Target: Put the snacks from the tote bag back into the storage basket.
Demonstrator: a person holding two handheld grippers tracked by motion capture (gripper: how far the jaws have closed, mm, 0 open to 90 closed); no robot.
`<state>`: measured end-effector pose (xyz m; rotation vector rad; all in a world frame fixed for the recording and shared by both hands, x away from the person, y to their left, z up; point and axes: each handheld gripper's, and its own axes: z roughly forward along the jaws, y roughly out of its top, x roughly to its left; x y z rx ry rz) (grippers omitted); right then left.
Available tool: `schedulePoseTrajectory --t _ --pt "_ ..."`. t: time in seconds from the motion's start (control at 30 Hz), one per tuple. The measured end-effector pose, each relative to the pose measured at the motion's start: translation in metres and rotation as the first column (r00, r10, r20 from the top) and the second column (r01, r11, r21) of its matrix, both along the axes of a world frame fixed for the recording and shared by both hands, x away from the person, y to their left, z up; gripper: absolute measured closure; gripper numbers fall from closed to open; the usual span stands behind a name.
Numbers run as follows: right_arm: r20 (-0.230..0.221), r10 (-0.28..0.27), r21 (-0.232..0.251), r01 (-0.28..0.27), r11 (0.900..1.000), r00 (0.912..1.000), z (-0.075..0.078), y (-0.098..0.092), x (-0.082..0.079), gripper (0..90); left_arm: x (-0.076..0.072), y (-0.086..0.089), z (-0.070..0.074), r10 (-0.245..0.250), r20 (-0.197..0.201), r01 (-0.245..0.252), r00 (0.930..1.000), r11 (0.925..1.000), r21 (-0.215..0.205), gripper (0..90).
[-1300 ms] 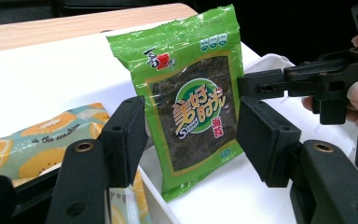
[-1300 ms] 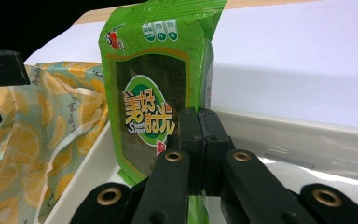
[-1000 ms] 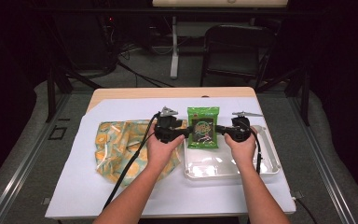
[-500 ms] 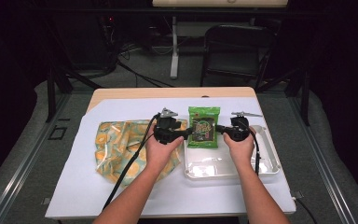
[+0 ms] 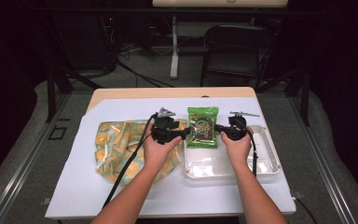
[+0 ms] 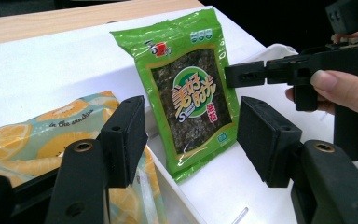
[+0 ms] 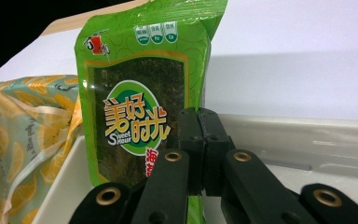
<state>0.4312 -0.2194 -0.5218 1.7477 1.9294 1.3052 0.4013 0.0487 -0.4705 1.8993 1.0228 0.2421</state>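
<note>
Item count: one green seaweed snack packet (image 5: 203,126), one white tray (image 5: 265,165), one orange-print bag (image 5: 121,144), one white sheet (image 5: 98,196) covering the wooden table (image 5: 168,92), and two grippers.

Location: the packet stands upright at the tray's far left corner, beside the bag, which lies flat on the sheet to the left of the tray.

Change from the earlier frames: the packet sits slightly higher and more upright over the tray corner than one second ago. Both hands remain in nearly the same place on either side of it. The bag and the tray are unmoved.

Right gripper (image 7: 199,140): the jaws are pressed together, clamped on the packet's right edge; in the right gripper view the pads meet with the film's edge pinched between them. In the left gripper view it shows as a black arm (image 6: 261,72) touching the packet's side.

Left gripper (image 6: 191,135): the jaws stand wide apart and grip nothing. The packet stands ahead of them, seen through the gap, clear of both pads (image 6: 123,133).
</note>
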Motion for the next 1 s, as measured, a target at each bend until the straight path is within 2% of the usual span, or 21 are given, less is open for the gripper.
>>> schedulePoseTrajectory --t 0.2,0.4,0.5,0.7,0.9,1.0 --pt "-0.012 -0.012 0.01 0.012 1.0 0.9999 -0.004 0.006 0.002 90.0 -0.001 0.002 0.001 -0.002 -0.001 0.002 1.0 0.9999 0.012 42.2" --pt "-0.018 -0.024 0.03 0.024 0.999 0.9996 -0.007 0.006 0.004 90.0 0.0 0.01 -0.003 0.017 -0.01 -0.018 0.9998 0.9997 -0.017 42.2" --pt "-0.019 -0.019 0.028 0.019 0.999 0.9996 -0.007 0.005 0.004 90.0 0.001 0.012 -0.005 0.027 -0.021 -0.027 0.9994 0.9995 -0.018 42.2" --pt "-0.017 -0.018 0.027 0.018 0.999 0.9997 -0.006 0.005 0.004 89.5 0.001 0.012 -0.005 0.026 -0.016 -0.026 0.9995 0.9995 -0.016 42.2" --pt "0.001 -0.017 0.028 0.017 0.999 0.9998 -0.005 0.007 0.003 86.1 0.001 0.014 -0.005 0.027 -0.014 -0.027 0.9995 0.9996 -0.009 42.2" --pt "0.008 -0.016 0.018 0.015 1.0 0.9998 -0.004 0.007 0.003 80.8 0.0 0.014 -0.005 0.027 -0.016 -0.027 0.9995 0.9996 -0.009 42.2"
